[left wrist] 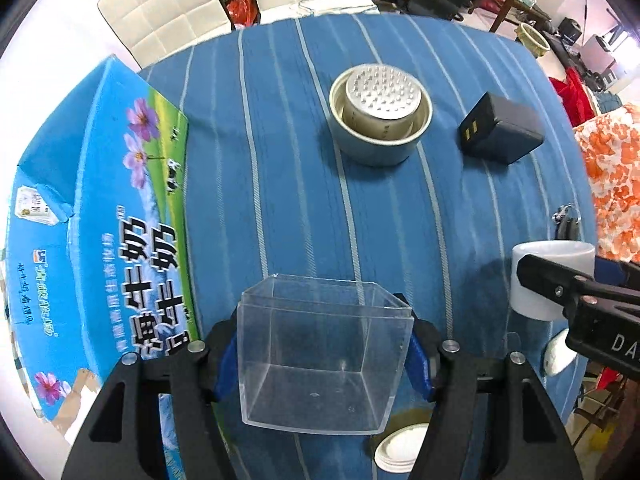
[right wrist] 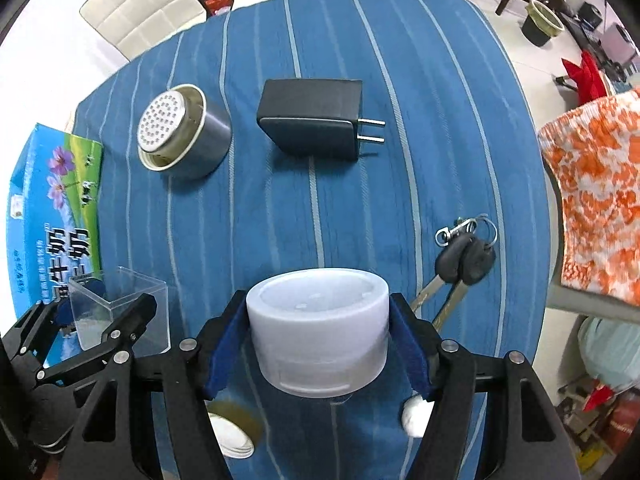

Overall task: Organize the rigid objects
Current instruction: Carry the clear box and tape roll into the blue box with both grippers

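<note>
Grippers (left wrist: 324, 354) (right wrist: 318, 346) clasped a clear square plastic box (left wrist: 320, 360) and white round tub (right wrist: 318, 332), seemingly lifted; black charger (right wrist: 316, 124), keys (right wrist: 464, 260), metal strainer cup (right wrist: 182, 136) remained.

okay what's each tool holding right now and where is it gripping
The left tool holds the clear plastic box by two opposite side walls. The right tool clamps the white round cap across its curved sides.
</note>
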Action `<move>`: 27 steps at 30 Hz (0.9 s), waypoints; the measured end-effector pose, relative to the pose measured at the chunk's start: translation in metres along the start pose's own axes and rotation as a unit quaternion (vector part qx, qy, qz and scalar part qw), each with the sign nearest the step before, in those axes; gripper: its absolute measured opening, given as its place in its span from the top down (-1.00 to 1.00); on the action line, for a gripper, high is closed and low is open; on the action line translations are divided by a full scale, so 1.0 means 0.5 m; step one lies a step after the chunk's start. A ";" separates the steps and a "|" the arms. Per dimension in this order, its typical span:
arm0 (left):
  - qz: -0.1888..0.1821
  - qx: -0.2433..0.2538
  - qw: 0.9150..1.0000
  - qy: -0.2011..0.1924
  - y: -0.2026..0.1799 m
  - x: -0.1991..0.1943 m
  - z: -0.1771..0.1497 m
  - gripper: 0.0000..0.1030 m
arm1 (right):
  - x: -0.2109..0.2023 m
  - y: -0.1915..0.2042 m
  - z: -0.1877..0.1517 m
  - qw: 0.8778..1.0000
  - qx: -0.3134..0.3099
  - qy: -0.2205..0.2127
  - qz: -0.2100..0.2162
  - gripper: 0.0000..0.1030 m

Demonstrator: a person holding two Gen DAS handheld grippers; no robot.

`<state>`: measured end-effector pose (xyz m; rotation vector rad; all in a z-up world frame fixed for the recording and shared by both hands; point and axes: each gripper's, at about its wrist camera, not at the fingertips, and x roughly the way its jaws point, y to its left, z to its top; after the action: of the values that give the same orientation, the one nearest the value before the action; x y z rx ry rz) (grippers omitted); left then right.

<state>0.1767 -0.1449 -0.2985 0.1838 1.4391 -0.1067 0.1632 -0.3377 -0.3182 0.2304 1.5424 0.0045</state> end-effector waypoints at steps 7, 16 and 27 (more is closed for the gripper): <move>-0.004 0.005 1.000 -0.028 0.016 -0.080 -0.014 -0.23 | -0.069 0.015 -0.024 0.999 0.017 -0.017 0.024 -0.37; -0.014 -0.001 0.998 -0.069 0.069 -0.173 -0.004 -0.24 | -0.136 0.068 -0.019 0.999 0.014 -0.044 0.027 -0.37; -0.001 -0.027 0.993 -0.115 0.217 -0.261 -0.016 -0.23 | -0.239 0.238 -0.026 0.994 -0.015 -0.090 0.060 -0.37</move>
<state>0.1718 -0.0421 -0.1634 0.1222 1.2103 -0.0877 0.1635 -0.2370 -0.1824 0.2908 1.3468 0.0987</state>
